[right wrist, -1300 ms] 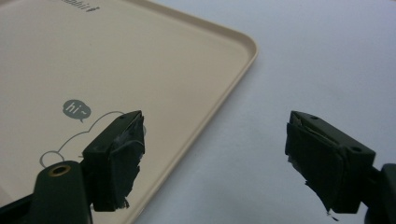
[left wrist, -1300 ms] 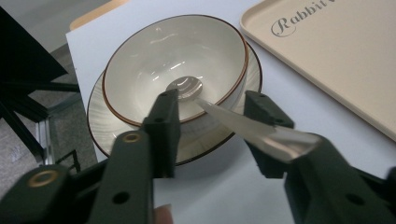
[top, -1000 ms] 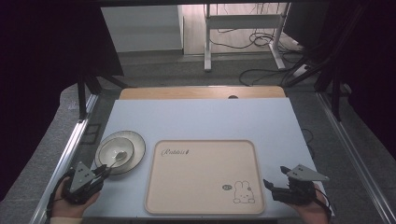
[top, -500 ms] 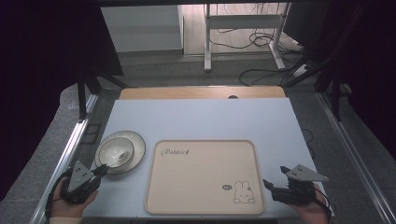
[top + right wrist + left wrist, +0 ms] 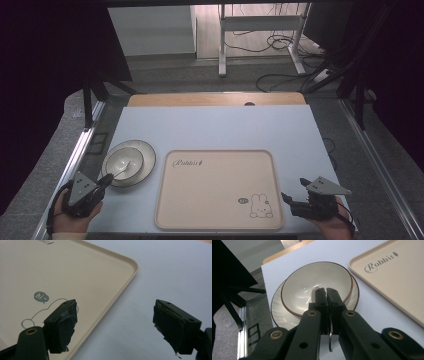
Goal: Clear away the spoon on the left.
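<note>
A white bowl with a brown rim sits on a pale plate at the table's left. A white spoon lies in the bowl, its handle reaching over the near rim. My left gripper is at that rim. Its jaws have just been closing and are shut on the spoon's handle. My right gripper rests open at the near right corner of the beige rabbit tray, nothing between its jaws.
The tray lies bare in the middle of the light blue table. A wooden strip runs along the far edge. Metal rails flank the table, and cables lie on the floor beyond.
The left gripper's jaws have drawn together at the bowl's near rim. Both hands and the dishes stay where they were.
</note>
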The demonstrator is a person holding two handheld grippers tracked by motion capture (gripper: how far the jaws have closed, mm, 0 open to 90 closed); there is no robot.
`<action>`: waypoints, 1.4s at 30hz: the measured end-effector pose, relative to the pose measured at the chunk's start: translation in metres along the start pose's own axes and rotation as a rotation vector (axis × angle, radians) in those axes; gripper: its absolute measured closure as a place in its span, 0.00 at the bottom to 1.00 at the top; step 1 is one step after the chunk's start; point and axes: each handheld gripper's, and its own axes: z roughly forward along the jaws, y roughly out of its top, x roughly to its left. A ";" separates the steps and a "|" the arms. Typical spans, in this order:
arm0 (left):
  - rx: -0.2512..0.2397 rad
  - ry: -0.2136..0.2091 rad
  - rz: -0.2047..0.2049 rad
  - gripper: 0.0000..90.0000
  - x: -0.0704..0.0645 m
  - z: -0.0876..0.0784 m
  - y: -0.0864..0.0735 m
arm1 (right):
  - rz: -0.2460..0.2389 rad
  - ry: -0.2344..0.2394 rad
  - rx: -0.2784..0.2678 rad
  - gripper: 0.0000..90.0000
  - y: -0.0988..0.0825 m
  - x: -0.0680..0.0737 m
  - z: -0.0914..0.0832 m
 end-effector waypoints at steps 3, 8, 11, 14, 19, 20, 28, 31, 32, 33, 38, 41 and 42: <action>-0.004 -0.003 0.000 0.99 0.000 0.000 0.000 | -0.005 -0.001 0.001 0.22 0.000 0.000 0.000; -0.021 0.001 0.002 1.00 -0.001 -0.002 0.003 | -0.009 0.008 -0.004 0.22 0.000 0.001 0.000; -0.030 0.005 0.004 1.00 -0.001 -0.004 0.004 | -0.012 0.010 -0.005 0.22 0.000 0.001 0.000; -0.045 0.001 -0.005 1.00 -0.002 -0.005 0.006 | -0.016 0.009 -0.004 0.22 0.000 0.002 0.000; -0.055 0.002 -0.005 1.00 -0.003 -0.007 0.008 | -0.017 0.009 0.000 0.22 0.000 0.001 0.001; -0.058 0.002 -0.004 1.00 -0.003 -0.007 0.008 | -0.017 0.009 0.000 0.22 0.000 0.001 0.001; -0.077 0.009 -0.007 1.00 -0.004 -0.011 0.012 | -0.018 0.005 -0.001 0.22 0.000 0.001 0.000; -0.082 0.013 -0.009 1.00 -0.004 -0.012 0.013 | -0.019 0.005 -0.003 0.22 0.000 0.001 0.000; -0.085 0.013 -0.009 1.00 -0.004 -0.013 0.013 | -0.019 0.005 -0.002 0.22 0.000 0.001 0.000; -0.087 0.014 -0.009 1.00 -0.004 -0.013 0.014 | -0.020 0.004 -0.002 0.22 0.000 0.001 0.000; -0.105 0.016 -0.011 1.00 -0.006 -0.015 0.017 | -0.020 0.004 -0.001 0.22 0.000 0.001 0.000; -0.110 0.014 -0.002 1.00 -0.008 -0.015 0.019 | -0.018 0.006 -0.001 0.22 0.000 0.000 0.000; -0.113 0.012 -0.001 1.00 -0.009 -0.015 0.020 | -0.018 0.005 -0.001 0.22 0.000 0.000 0.000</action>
